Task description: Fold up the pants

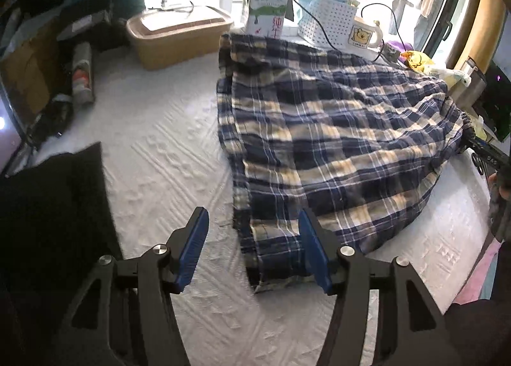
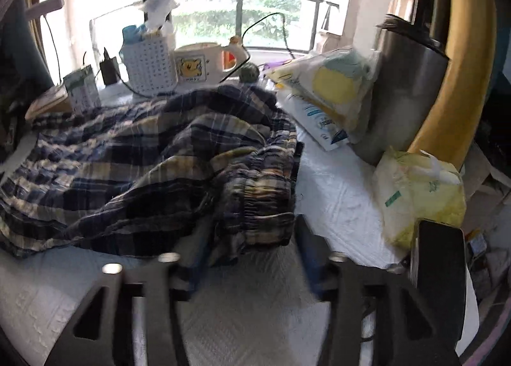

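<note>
On the white quilted cover, all places are given relative to the plaid pants.

Left gripper [image 1: 254, 248]: spread apart, nothing pinched; its blue pads [image 1: 193, 248] are seen on either side of the near hem corner of the pants, no pressing on the cloth is seen.

Right gripper [image 2: 249, 257]: seen blurred; its jaws are parted and set at the near edge of the gathered waistband [image 2: 258, 190], with no cloth clearly clamped.

Plaid pants [image 1: 335, 130]: laid on the white quilted cover [image 1: 166, 149] in a navy, cream and white check, folded over into a broad rumpled block; the hem end is nearest the left gripper, the elastic waistband is bunched up at the end nearest the right gripper.

Behind the pants: a milk carton [image 1: 265, 16], a white perforated basket [image 1: 329, 19] and a cream mug with a bear picture [image 1: 364, 34] are lined up at the far edge, just touching or nearly touching the cloth; black cables [image 1: 322, 34] are draped over them.

Left of the pants: a tan lidded bin [image 1: 179, 34] is set well apart; a black cloth [image 1: 54, 206] is seen nearer the left gripper.

Right of the pants: plastic packs [image 2: 332, 94], a steel flask [image 2: 405, 88] and a yellow tissue pack [image 2: 421, 193] are stacked beside the waistband end.
</note>
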Demonstrator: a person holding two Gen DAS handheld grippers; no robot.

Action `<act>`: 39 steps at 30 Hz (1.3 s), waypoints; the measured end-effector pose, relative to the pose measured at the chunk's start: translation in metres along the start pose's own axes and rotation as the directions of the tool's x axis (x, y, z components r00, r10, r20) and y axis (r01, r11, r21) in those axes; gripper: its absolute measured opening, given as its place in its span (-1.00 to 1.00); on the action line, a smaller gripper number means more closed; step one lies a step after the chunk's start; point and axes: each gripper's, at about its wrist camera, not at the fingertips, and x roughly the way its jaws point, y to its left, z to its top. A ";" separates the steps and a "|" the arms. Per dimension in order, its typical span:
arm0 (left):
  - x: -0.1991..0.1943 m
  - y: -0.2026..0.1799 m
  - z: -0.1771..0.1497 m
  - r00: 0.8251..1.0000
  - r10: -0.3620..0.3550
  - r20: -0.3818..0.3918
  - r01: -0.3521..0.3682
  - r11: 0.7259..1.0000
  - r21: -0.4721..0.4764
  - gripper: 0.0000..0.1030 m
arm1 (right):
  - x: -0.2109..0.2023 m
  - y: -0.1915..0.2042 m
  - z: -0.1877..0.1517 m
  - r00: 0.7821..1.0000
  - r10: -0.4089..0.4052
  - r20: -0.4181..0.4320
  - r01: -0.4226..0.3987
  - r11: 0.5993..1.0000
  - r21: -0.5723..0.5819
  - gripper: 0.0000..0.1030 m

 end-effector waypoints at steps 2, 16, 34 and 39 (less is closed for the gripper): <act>0.007 -0.001 -0.001 1.000 -0.009 0.002 0.009 1.000 0.000 0.10 | -0.001 -0.003 0.000 1.000 -0.004 0.004 0.004 1.000 0.013 0.36; 0.001 0.022 0.024 0.999 0.028 0.040 -0.027 0.999 -0.028 -0.83 | -0.022 0.002 0.017 0.995 0.050 0.089 -0.052 0.998 0.022 0.36; -0.015 -0.011 0.035 0.993 0.015 0.118 -0.026 0.995 0.092 -0.33 | -0.013 0.060 0.036 0.979 0.191 0.078 -0.186 0.980 -0.073 0.36; -0.006 -0.020 0.058 0.991 -0.017 0.132 -0.003 0.989 0.151 -0.33 | 0.012 0.049 0.062 0.981 0.177 0.076 -0.173 0.983 -0.064 0.36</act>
